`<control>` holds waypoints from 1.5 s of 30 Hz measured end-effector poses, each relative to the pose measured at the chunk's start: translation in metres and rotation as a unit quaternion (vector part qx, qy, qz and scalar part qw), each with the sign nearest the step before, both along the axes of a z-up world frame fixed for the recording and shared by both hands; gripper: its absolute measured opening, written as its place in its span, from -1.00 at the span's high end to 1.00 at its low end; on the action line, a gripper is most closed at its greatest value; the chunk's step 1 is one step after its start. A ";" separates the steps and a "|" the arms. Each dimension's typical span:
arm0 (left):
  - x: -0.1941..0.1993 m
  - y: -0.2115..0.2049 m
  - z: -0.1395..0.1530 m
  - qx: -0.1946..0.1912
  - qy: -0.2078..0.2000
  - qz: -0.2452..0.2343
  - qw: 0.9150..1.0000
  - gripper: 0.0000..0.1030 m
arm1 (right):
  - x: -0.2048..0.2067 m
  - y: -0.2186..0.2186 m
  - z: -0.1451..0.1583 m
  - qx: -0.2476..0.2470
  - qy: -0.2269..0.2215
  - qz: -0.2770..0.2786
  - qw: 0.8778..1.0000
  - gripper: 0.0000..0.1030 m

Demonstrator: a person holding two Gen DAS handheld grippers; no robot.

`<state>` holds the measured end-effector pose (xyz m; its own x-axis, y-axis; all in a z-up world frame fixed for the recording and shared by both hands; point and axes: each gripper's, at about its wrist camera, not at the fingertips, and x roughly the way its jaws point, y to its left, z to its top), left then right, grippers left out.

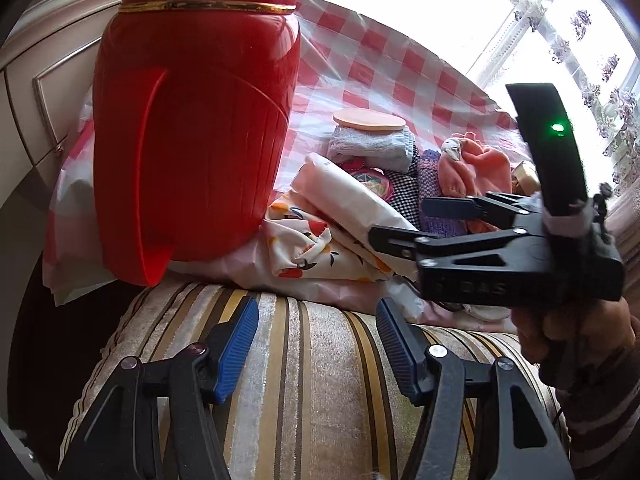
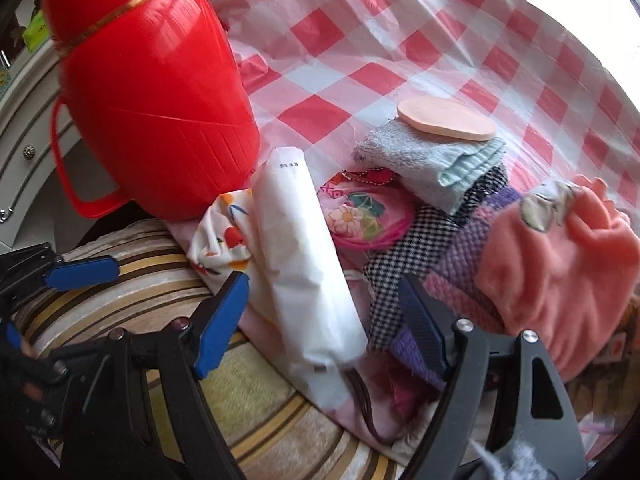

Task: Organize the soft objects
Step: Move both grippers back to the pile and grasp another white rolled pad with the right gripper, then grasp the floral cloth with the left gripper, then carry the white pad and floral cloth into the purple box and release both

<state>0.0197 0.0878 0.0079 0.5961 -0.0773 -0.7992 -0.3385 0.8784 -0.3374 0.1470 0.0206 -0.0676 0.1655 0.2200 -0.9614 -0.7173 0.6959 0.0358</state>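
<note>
Though small dark print marks one end of the long white paper-wrapped roll, it is too small to read, and the raised letters on the right gripper are unclear. That gripper's blue pads stand apart, straddling the roll, not pressing it. The left gripper is spread, empty, above the striped velvet cushion. The soft heap borders the red plastic jug; checked cloth beyond lies bare.
</note>
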 end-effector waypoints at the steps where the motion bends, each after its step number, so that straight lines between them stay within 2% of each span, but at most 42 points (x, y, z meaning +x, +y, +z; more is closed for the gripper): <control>1: 0.001 0.001 -0.001 -0.002 0.002 -0.001 1.000 -0.21 | 0.002 0.002 -0.005 -0.004 0.001 0.001 1.000 -0.52; 4: 0.006 0.003 -0.004 -0.003 0.008 -0.001 1.000 -0.21 | 0.007 0.006 -0.018 -0.012 0.009 -0.001 1.000 -0.29; 6: 0.010 0.003 -0.005 -0.001 0.012 -0.003 1.000 -0.21 | 0.008 0.007 -0.025 -0.008 0.023 0.000 1.000 0.14; 11: 0.026 0.002 -0.010 0.007 0.028 -0.009 1.000 -0.20 | 0.003 0.006 -0.026 -0.007 0.025 0.005 1.000 0.21; 17: 0.055 -0.001 -0.019 0.032 0.066 -0.010 0.997 -0.20 | 0.000 -0.023 0.003 0.020 0.023 -0.036 0.999 0.21; 22: 0.072 0.002 -0.030 0.027 0.095 0.016 0.995 -0.21 | -0.006 -0.052 0.029 0.042 0.010 -0.070 0.997 0.21; 26: 0.085 0.003 -0.036 0.021 0.099 0.027 0.995 -0.21 | -0.013 -0.076 0.043 0.051 0.004 -0.098 0.994 0.21; 31: 0.102 0.000 -0.039 0.033 0.095 0.026 0.995 -0.18 | -0.027 -0.107 0.056 0.055 0.000 -0.135 0.989 0.21; 35: 0.112 -0.003 -0.043 0.034 0.095 0.016 0.995 0.53 | -0.036 -0.128 0.063 0.057 0.001 -0.163 0.985 0.21; 38: 0.111 -0.003 -0.041 0.033 0.079 0.011 0.996 0.81 | -0.042 -0.146 0.070 0.060 -0.001 -0.187 0.981 0.21; 45: 0.092 0.002 -0.022 0.006 0.014 0.018 1.000 0.95 | -0.059 -0.189 0.088 0.061 -0.014 -0.234 0.970 0.21</control>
<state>0.1115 0.0897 -0.0140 0.5754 -0.0459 -0.8166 -0.3794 0.8696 -0.3162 0.0883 -0.1683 0.0200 0.3008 0.2268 -0.9263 -0.3259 0.9373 0.1236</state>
